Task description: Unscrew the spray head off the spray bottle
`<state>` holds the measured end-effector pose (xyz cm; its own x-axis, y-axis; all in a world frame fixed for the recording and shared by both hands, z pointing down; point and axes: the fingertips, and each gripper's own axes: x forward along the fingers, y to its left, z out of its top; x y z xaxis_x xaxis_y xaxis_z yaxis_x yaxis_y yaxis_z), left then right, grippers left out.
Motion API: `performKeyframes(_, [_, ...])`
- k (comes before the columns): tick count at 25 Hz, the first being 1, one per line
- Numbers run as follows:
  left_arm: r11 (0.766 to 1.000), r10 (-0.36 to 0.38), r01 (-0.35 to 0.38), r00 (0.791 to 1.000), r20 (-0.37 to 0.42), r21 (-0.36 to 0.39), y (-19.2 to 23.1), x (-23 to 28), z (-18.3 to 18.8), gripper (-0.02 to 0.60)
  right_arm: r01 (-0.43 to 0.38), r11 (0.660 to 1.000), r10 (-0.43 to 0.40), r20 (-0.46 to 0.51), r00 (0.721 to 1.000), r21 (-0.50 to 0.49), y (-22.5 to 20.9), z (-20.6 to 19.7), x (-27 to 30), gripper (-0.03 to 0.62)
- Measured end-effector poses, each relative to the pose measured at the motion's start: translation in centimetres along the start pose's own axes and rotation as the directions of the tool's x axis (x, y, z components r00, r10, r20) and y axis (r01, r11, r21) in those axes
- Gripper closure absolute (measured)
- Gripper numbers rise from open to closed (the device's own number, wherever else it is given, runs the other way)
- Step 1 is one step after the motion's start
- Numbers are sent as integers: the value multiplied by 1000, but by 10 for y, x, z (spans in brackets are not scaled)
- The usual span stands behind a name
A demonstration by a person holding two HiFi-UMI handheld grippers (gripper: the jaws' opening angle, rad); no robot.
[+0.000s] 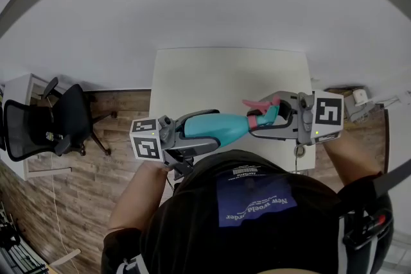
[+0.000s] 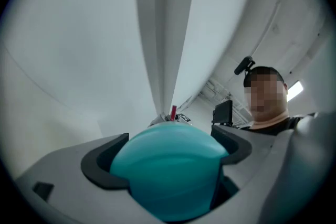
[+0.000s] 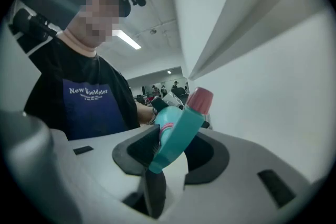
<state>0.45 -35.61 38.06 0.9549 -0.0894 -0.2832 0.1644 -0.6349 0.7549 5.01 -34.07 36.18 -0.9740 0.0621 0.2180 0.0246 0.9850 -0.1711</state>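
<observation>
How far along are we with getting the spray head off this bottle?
Done: the teal plastic spray bottle is up off the white table, held level. In hand: the left gripper clamps its body, the right gripper is shut on the teal spray head with the pink nozzle. Left: the head still sits on the neck, no gap visible, so unscrewing isn't finished.

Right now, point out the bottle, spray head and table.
bottle (image 1: 218, 127), head view, middle of the teal body
spray head (image 3: 180, 135), right gripper view, teal part below the pink nozzle
table (image 1: 225, 74), head view, bare top
</observation>
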Motion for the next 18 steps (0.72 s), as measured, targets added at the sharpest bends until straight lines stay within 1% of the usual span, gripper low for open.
performKeyframes(2, [998, -15, 15, 1000, 7, -65, 1, -1, -2, 74, -1, 996, -3, -44, 999, -84, 6, -2, 1, 464])
performKeyframes(5, [989, -34, 36, 999, 15, -142, 2, -1, -5, 74, -2, 980, -19, -102, 995, -198, 11, -7, 1, 464])
performKeyframes(8, [975, -49, 54, 998, 27, -214, 5, -2, -4, 74, -1, 958, -55, -187, 981, -285, 10, -16, -1, 464])
performKeyframes(9, [971, -52, 57, 998, 28, -231, 5, -2, -4, 74, 0, 951, -66, -202, 977, -308, 10, -17, -2, 464])
performKeyframes(14, [960, -66, 69, 998, 22, -271, 7, -1, -6, 74, -9, 907, -84, -201, 976, -422, 13, -13, 1, 464])
performKeyframes(18, [952, -79, 80, 997, 16, -295, 8, -1, -8, 74, -25, 881, -91, -221, 971, -473, 13, -14, 1, 464])
